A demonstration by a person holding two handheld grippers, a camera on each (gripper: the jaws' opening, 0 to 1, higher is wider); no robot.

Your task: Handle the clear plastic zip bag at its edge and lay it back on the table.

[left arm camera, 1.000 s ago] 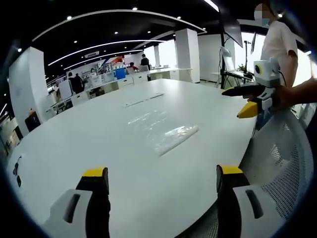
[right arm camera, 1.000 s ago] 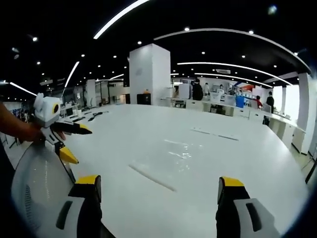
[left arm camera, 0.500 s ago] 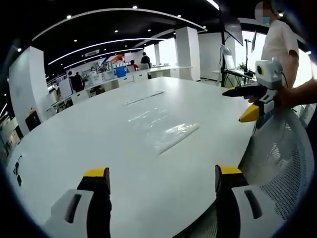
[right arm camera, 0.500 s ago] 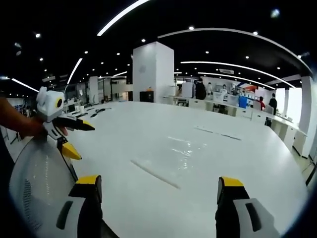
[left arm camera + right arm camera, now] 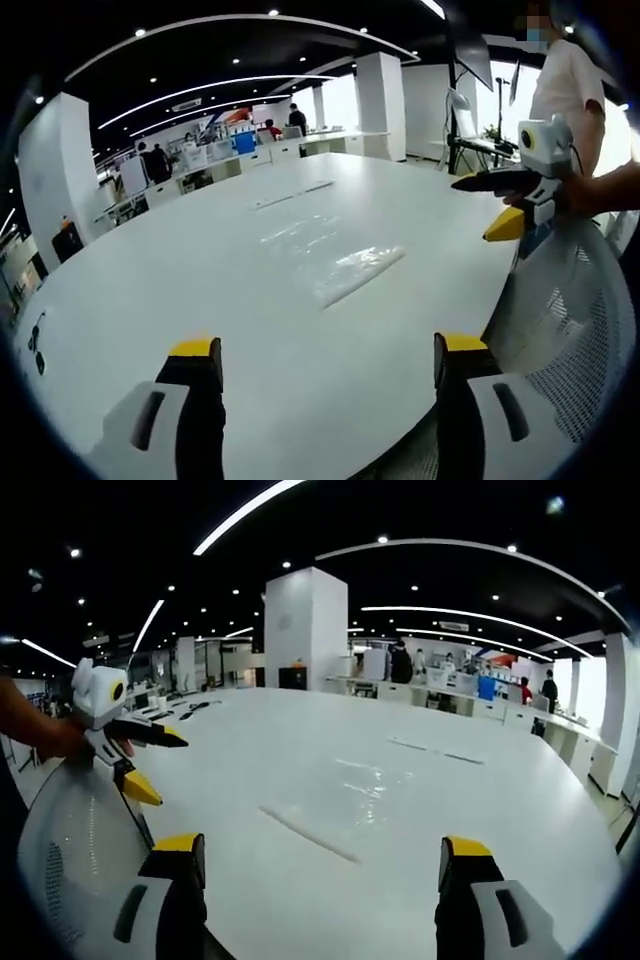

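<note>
- Zip bag (image 5: 335, 262): lies flat on the white desk (image 5: 150, 290), toward the near edge, with its long sealed strip facing the person. In the right gripper view it reads as a faint glossy patch (image 5: 345, 790) with the strip as a thin line at its near side.
- Left claw (image 5: 325, 360): jaws spread wide, nothing between them, held above the desk edge and well short of the bag.
- Right claw (image 5: 320, 850): jaws likewise spread and empty, apart from the bag. It also appears in the left gripper view (image 5: 505, 200), held in a hand over a mesh chair back (image 5: 570, 300).
- Step in hand, as judged: the approach; no edge of the bag is yet gripped.
- Next move, as judged: bring one claw low to the near strip and pinch only that thin edge. The film lies flush on the desk, so a shallow angle is needed or the jaws may slide over it.
</note>
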